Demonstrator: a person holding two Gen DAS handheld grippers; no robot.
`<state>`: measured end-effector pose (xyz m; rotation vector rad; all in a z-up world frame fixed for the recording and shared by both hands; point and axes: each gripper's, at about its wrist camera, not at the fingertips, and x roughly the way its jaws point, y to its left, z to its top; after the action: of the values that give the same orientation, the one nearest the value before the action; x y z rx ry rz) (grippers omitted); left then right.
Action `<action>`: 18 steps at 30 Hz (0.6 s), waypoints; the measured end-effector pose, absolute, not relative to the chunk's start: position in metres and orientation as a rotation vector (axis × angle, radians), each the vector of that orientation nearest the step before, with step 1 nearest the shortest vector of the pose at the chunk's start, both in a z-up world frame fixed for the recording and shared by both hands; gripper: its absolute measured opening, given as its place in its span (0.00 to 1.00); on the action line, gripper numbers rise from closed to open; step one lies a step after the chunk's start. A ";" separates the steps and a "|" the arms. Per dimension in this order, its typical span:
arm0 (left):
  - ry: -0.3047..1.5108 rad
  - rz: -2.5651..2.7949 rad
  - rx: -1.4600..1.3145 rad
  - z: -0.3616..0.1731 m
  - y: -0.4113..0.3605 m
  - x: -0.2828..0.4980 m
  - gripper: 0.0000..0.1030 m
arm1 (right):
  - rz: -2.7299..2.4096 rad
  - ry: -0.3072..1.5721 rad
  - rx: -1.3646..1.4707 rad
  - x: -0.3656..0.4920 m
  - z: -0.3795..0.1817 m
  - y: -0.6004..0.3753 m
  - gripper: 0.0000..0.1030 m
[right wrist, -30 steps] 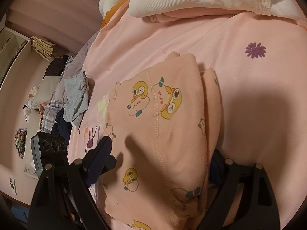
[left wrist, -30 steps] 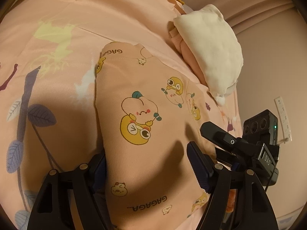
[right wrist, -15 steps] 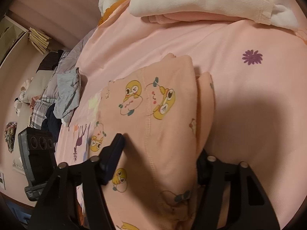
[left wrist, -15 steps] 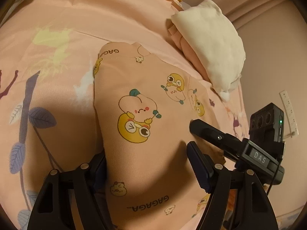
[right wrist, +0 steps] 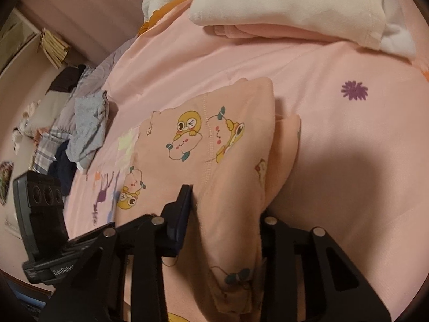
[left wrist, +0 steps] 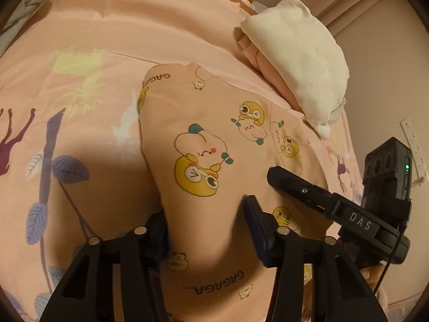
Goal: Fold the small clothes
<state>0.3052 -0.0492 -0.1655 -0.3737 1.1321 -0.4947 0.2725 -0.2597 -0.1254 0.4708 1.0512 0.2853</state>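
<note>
Both grippers, left (left wrist: 207, 225) and right (right wrist: 228, 214), have just been closing on the near edge of the folded garment (left wrist: 214, 145), low centre of each frame, and now pinch bunched cloth. Your risk: you've caught only the top layers, so lifting peels the fold open. The loose flap (right wrist: 287, 147) at right could slide out.

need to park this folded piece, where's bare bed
Bare sheet right of the cartoon-print garment, below the cream-and-pink folded stack. Crowded on the left by the grey and plaid clothes heap.
</note>
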 end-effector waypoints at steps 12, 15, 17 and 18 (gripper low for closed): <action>1.103 -0.487 -0.342 -0.158 -0.048 0.302 0.26 | 0.276 0.942 0.299 0.260 -0.096 -0.238 0.21; 1.101 -0.481 -0.347 -0.157 -0.048 0.301 0.26 | 0.282 0.929 0.286 0.257 -0.090 -0.235 0.21; 1.098 -0.480 -0.347 -0.156 -0.048 0.300 0.25 | 0.291 0.918 0.280 0.255 -0.085 -0.232 0.21; 1.096 -0.481 -0.345 -0.156 -0.048 0.300 0.25 | 0.294 0.912 0.277 0.253 -0.083 -0.231 0.21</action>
<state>0.2997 -0.0477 -0.1555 -0.3445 1.0963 -0.4811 0.2525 -0.2311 -0.0827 0.2770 0.9124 0.2940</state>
